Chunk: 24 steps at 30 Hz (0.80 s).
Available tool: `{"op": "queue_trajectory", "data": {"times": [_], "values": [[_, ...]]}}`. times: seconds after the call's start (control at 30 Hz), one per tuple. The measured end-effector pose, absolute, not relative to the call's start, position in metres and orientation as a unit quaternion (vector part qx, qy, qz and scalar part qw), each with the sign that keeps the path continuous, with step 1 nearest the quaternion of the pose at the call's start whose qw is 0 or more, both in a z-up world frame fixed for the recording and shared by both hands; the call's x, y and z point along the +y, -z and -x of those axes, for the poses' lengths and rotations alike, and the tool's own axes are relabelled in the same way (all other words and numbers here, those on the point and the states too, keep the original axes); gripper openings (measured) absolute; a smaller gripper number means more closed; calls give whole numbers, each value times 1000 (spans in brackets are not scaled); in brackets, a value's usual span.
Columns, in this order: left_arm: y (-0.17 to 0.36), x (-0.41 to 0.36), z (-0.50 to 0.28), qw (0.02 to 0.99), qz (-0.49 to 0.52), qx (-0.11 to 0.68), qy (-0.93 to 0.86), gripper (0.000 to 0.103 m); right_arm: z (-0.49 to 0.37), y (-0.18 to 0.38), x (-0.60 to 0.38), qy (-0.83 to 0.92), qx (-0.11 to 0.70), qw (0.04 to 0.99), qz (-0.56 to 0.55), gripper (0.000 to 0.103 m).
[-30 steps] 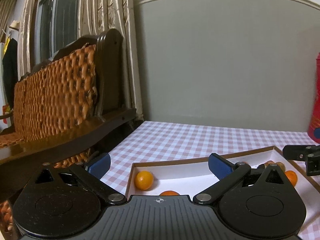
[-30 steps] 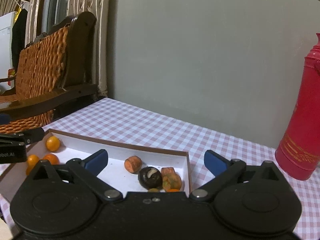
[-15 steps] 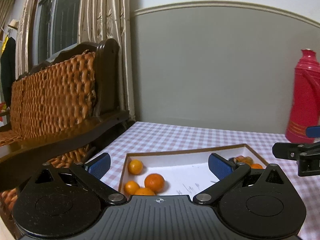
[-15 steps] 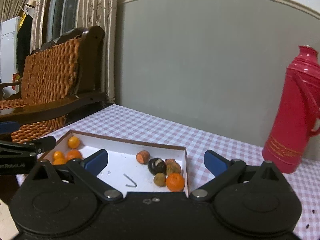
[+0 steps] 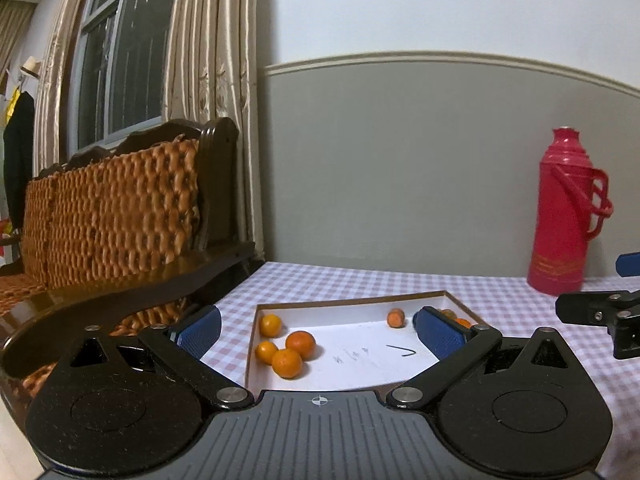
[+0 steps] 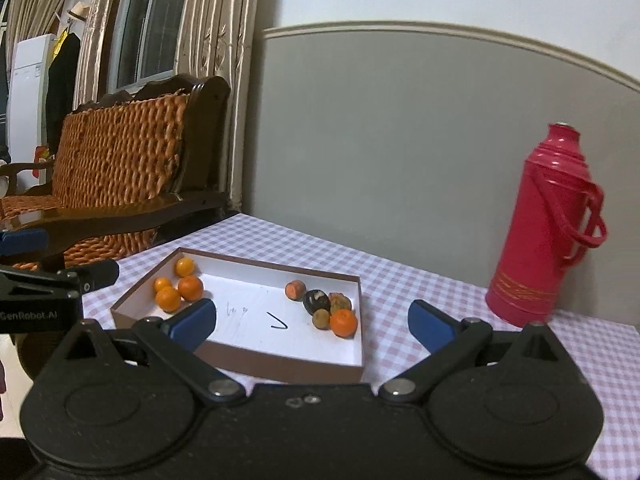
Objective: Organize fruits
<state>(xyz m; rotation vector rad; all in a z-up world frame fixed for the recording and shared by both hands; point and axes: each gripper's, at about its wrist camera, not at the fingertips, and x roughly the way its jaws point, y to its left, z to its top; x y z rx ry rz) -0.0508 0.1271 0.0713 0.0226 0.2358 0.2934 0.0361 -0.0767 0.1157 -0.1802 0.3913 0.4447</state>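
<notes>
A shallow brown box with a white floor lies on the checked table. Several fresh oranges sit grouped at its left end. At its right end lie a cut orange piece, a dark rotten fruit, brownish spoiled fruits and one bright orange. My left gripper is open and empty, held back above the box's near edge. My right gripper is open and empty, also held back from the box.
A red thermos stands on the table to the right, near the grey wall. A wicker-backed wooden bench stands off the table's left side. Pen marks are on the box floor.
Both grippers have pulled back and risen from the box, so the whole box and thermos now show. Both stay open and empty. The fruits have not moved.
</notes>
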Motion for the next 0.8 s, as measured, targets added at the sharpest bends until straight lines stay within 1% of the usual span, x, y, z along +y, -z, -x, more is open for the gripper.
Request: {"op": "queue_trajectory", "data": {"times": [0.27, 0.47, 0.67, 0.8], "values": [[-66, 111, 92, 985, -19, 104, -137, 103, -2, -120, -93, -205, 184, 958, 74, 97], [-50, 96, 112, 986, -17, 92, -137, 103, 10, -99, -103, -191, 153, 965, 95, 97], [-34, 86, 119, 988, -18, 81, -131, 103, 24, -78, -109, -193, 141, 966, 100, 97], [-30, 87, 120, 989, -10, 78, -128, 103, 27, -78, -112, -187, 129, 969, 96, 97]]}}
